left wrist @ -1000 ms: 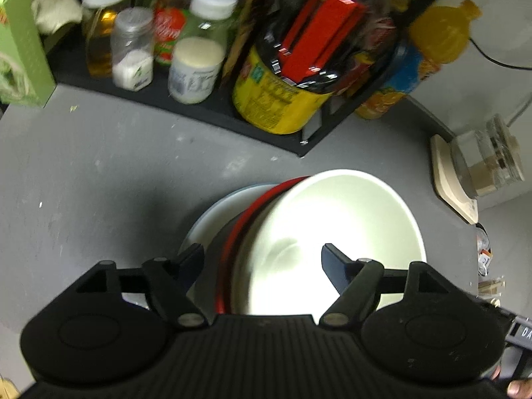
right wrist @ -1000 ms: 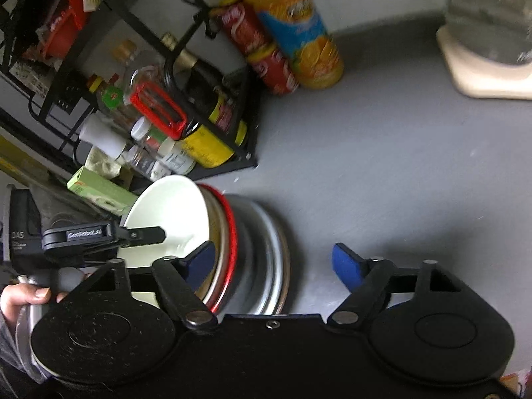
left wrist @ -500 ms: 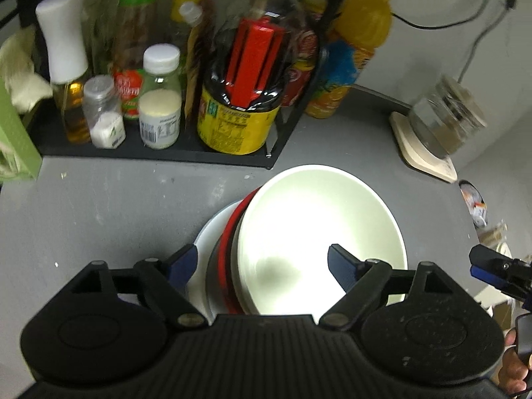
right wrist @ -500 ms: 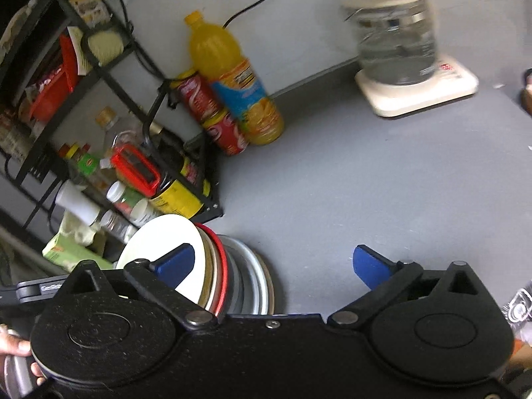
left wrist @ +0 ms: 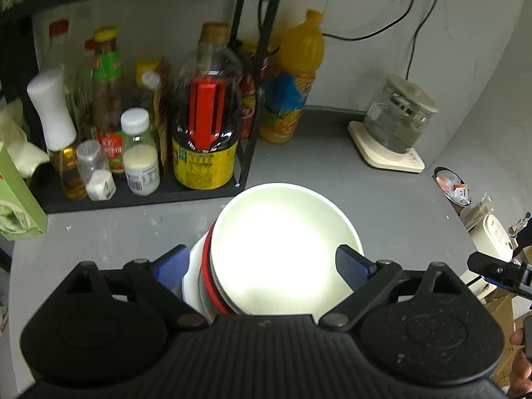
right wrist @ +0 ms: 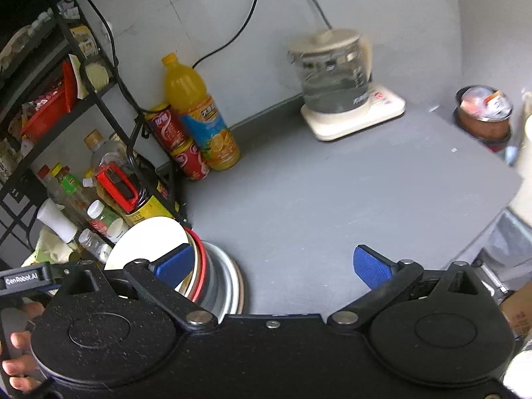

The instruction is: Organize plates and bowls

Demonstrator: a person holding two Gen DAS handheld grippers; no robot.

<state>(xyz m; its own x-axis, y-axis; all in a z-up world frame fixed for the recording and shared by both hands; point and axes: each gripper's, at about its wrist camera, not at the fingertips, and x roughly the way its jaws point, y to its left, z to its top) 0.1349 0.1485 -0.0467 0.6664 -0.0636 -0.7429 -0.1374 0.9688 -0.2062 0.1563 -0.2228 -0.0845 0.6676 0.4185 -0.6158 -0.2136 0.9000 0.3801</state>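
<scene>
A round white bowl [left wrist: 282, 246] sat nested in a red-rimmed bowl [left wrist: 208, 276] on stacked plates; left gripper [left wrist: 262, 267] just widened, empty, right gripper [right wrist: 276, 266] spread wide, empty.

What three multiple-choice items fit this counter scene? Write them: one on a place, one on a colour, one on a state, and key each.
1. Where is the juice bottle?
A. beside the rack, next to the cans
B. on the kettle base
C. in the top bowl

2. What colour rim shows under the top bowl?
A. green
B. red
C. yellow

3. How is the right gripper?
A. shut on a plate
B. open, nothing between its fingers
C. shut on a bottle

Key: A, it stands against the cans; B, a red edge shows; B, only bare counter lies between them.
</scene>
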